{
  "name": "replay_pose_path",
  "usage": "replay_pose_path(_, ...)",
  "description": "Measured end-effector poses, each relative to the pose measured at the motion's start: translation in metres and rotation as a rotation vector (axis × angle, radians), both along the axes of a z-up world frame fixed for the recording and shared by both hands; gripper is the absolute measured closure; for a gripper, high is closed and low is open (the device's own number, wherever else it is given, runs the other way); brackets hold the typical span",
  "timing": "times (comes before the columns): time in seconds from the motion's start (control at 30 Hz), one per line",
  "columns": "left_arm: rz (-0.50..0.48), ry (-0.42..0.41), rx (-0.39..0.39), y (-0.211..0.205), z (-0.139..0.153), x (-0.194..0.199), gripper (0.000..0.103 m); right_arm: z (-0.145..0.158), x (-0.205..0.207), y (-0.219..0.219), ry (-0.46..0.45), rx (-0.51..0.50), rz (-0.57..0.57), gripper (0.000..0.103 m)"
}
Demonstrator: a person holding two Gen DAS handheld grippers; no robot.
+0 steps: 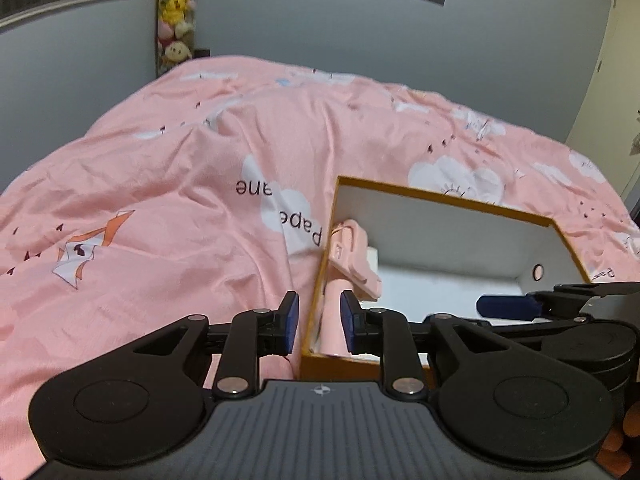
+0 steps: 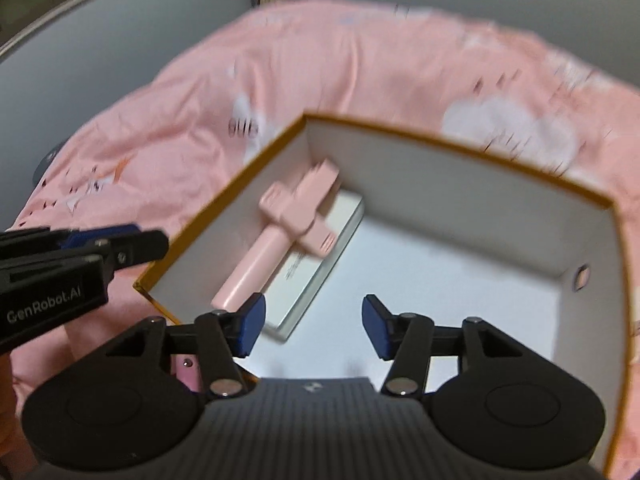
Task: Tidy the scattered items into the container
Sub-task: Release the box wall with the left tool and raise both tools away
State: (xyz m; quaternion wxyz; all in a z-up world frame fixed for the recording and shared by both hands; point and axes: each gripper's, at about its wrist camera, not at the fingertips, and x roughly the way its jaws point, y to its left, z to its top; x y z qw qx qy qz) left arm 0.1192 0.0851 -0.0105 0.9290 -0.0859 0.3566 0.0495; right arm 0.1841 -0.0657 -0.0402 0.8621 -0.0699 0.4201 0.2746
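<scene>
Where the orange-rimmed, white-lined cardboard box [image 2: 460,200] sits on the bed, we see a pale pink plastic stick with a folding clamp head [image 2: 280,236] lying inside it, close along the box's left wall. Its body is a smooth rounded cylinder, and a flat cross-shaped bracket of the same pink sits at its far end. The long axis runs from the near left corner of the box diagonally toward the far left corner, with the clamp head pointing away from us. The stick rests partly on a flat white rectangular slab [image 2: 316,276] that lies on the box floor just right of it.

We hold the right gripper [image 2: 313,330] above the near part of the box, its blue-padded fingers spread apart with nothing between them. The left gripper [image 1: 319,322] straddles the box's left wall near the near corner, its fingers parted and unclamped.

The box stands on a rumpled pink duvet printed with white clouds and small paper planes [image 1: 168,184]. Beyond the bed rise plain grey walls [image 1: 320,16], and a hanging column of plush toys [image 1: 176,12] fills the corner far beyond the box.
</scene>
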Motion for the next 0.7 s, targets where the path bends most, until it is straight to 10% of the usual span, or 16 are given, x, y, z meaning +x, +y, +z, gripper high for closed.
replay_pose_path(0.2, -0.008, -0.077, 0.022, -0.015, 0.013, -0.028, 0.063, 0.026, -0.035, -0.023, -0.151, 0.084, -0.044, 0.024)
replay_pose_path(0.7, -0.124, -0.114, 0.005, -0.034, 0.021, -0.098, 0.034, 0.048, -0.132, -0.078, -0.378, 0.128, -0.163, 0.013)
